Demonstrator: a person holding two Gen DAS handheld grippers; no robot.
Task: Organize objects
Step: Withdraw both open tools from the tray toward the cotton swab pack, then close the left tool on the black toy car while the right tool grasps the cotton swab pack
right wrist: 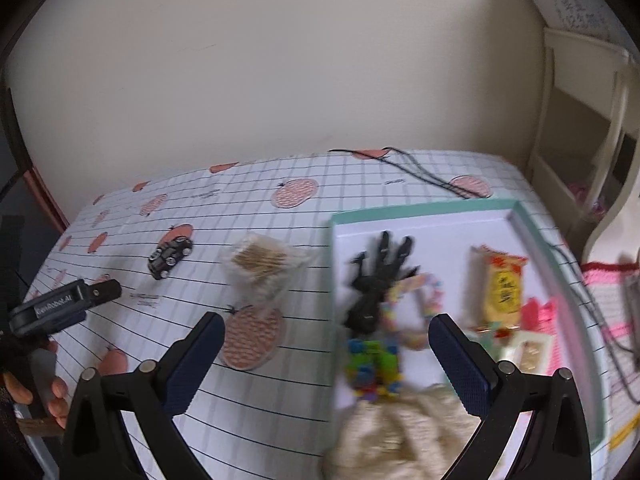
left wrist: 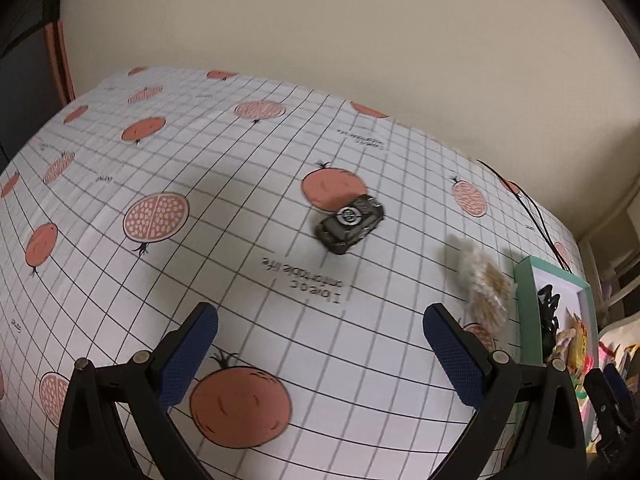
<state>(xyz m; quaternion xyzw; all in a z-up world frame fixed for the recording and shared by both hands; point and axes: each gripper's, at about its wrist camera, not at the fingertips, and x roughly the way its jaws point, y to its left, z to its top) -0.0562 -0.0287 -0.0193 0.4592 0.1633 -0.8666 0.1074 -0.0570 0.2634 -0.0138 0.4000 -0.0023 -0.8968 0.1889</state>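
A small black toy car [left wrist: 351, 223] sits on the gridded tablecloth ahead of my left gripper [left wrist: 320, 348], which is open and empty; it also shows in the right wrist view [right wrist: 169, 257]. A clear bag of toothpicks [left wrist: 486, 280] lies right of the car, next to the tray [right wrist: 262, 270]. My right gripper [right wrist: 326, 358] is open and empty above the near left part of a green-rimmed white tray [right wrist: 560, 276]. The tray holds a black claw clip [right wrist: 378, 280], a colourful block toy [right wrist: 374, 364], a yellow snack packet [right wrist: 502, 288], a bead bracelet and a cream cloth [right wrist: 404, 436].
The tablecloth has pomegranate prints. A black cable [right wrist: 420, 170] runs along the table's far right edge. The left hand-held gripper [right wrist: 60, 306] shows at the left of the right wrist view. A white shelf [right wrist: 580, 120] and pink items stand right of the table.
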